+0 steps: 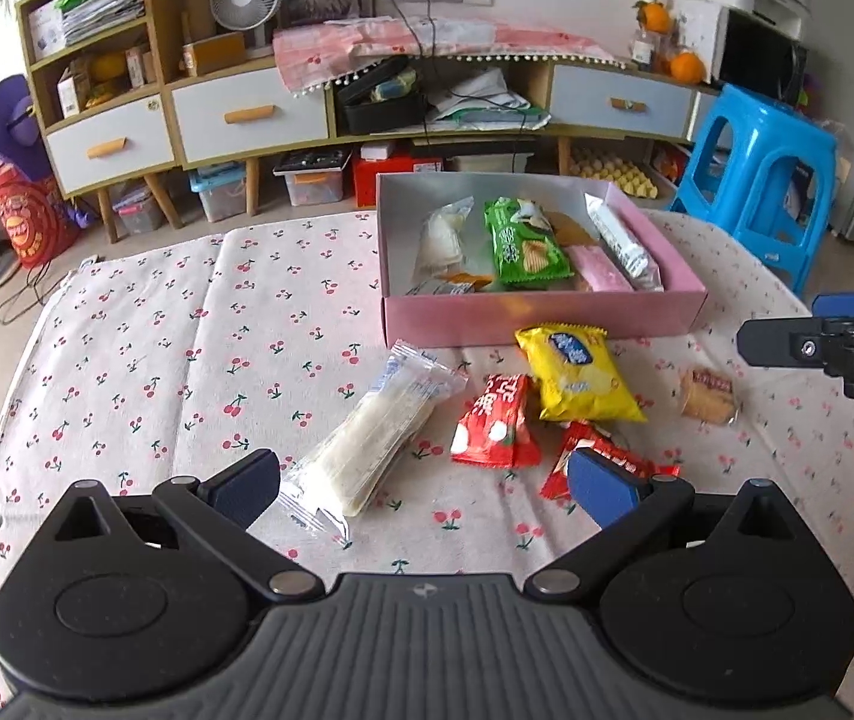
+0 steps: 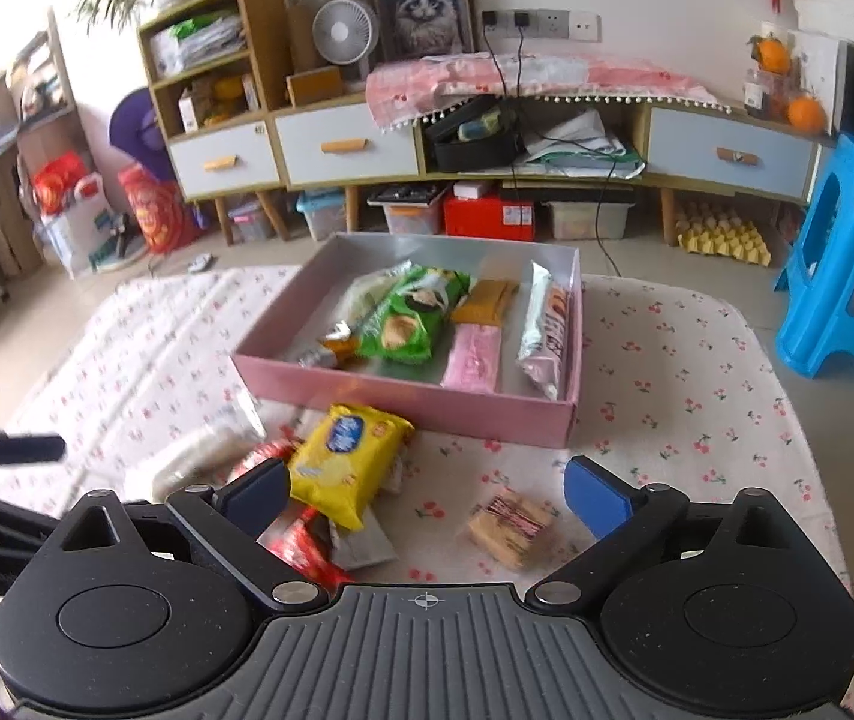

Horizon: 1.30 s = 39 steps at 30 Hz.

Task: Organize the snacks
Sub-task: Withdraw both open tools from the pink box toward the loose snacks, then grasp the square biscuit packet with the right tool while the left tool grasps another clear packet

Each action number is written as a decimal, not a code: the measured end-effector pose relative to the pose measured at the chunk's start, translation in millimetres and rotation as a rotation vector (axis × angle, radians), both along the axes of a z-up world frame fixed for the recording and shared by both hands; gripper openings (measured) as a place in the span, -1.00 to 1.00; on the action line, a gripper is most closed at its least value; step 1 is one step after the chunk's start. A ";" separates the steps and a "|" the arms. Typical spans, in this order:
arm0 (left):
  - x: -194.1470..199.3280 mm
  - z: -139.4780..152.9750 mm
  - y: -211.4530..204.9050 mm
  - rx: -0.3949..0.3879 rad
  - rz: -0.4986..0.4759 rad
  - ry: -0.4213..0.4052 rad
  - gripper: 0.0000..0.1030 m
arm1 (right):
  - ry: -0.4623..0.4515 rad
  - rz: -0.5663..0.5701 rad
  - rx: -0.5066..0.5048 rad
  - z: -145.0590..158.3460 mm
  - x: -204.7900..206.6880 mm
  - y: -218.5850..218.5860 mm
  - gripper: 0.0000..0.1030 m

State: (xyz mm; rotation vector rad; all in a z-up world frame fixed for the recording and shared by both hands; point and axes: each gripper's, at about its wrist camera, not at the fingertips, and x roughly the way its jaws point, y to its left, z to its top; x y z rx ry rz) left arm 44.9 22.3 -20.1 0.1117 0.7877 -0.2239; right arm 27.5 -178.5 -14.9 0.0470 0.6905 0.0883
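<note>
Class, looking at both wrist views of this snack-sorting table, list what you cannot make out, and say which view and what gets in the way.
- Red packets, right wrist view: mostly covered by the yellow chip bag and the right gripper; their number is unclear.
- Clear-wrapped cracker pack, right wrist view: blurred.
- Small orange-ended packet in the pink box, left wrist view: cut off by the box's front wall.
- Yellow bag's print, both views: too small to read.
</note>
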 end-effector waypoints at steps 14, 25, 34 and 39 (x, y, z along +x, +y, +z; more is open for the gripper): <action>2.3 -31.3 33.7 0.007 -0.003 -0.019 0.99 | 0.048 0.069 -0.120 -46.3 -12.4 -5.0 0.93; 9.5 -57.0 43.9 -0.005 -0.012 0.009 0.99 | 0.147 0.049 -0.138 -88.7 -2.0 -14.7 0.93; 15.1 -67.0 46.1 -0.018 -0.024 -0.014 1.00 | 0.131 0.031 -0.091 -100.6 9.7 -23.1 1.00; 24.3 -67.6 44.6 -0.026 -0.036 -0.033 1.00 | 0.090 0.054 -0.088 -102.3 16.0 -26.1 1.00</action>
